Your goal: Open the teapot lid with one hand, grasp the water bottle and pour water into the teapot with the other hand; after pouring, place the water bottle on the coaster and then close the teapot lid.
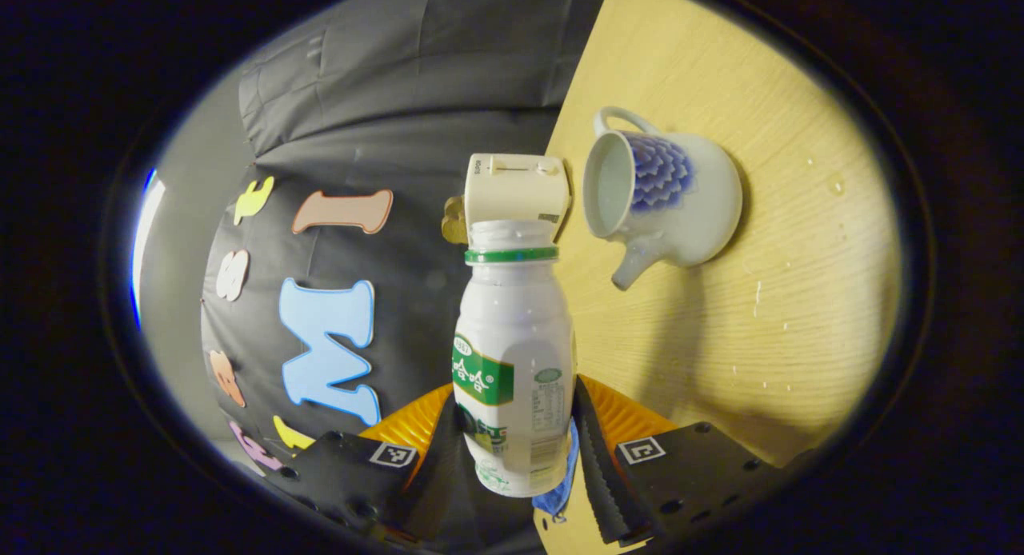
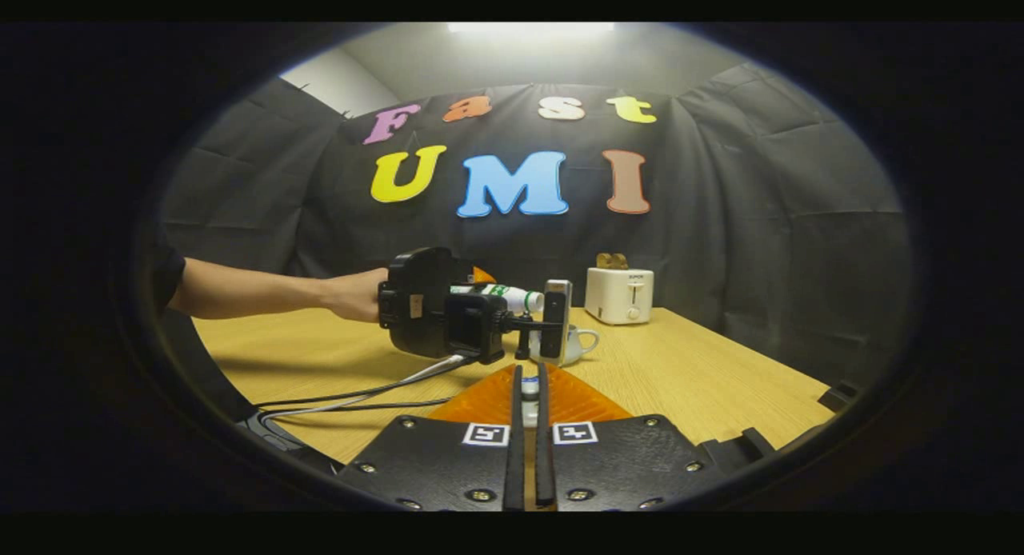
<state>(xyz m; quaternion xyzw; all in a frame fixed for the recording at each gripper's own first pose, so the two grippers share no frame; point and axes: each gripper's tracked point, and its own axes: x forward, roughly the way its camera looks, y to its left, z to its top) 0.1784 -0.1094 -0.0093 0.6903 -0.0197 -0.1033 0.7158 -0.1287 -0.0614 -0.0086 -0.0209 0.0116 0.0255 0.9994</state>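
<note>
A white water bottle [image 1: 512, 355] with a green label and green neck ring, its cap off, sits between the fingers of my left gripper [image 1: 516, 451], which is shut on its lower body. The mouth of the bottle points toward the white teapot [image 1: 664, 199] with a blue pattern, whose top is open. In the right gripper view a hand holds the left gripper [image 2: 490, 293] with the bottle [image 2: 512, 297] lying almost level just above the teapot [image 2: 572, 343]. My right gripper [image 2: 528, 391] is nearly closed on a small white piece, seemingly the teapot lid [image 2: 528, 389].
A cream toaster [image 2: 618, 295] stands at the back of the wooden table [image 2: 704, 379], behind the teapot. Cables [image 2: 360, 395] trail across the table's left side. Small water drops [image 1: 760, 299] dot the wood near the teapot. A blue scrap [image 1: 564, 475] peeks from behind the bottle's base.
</note>
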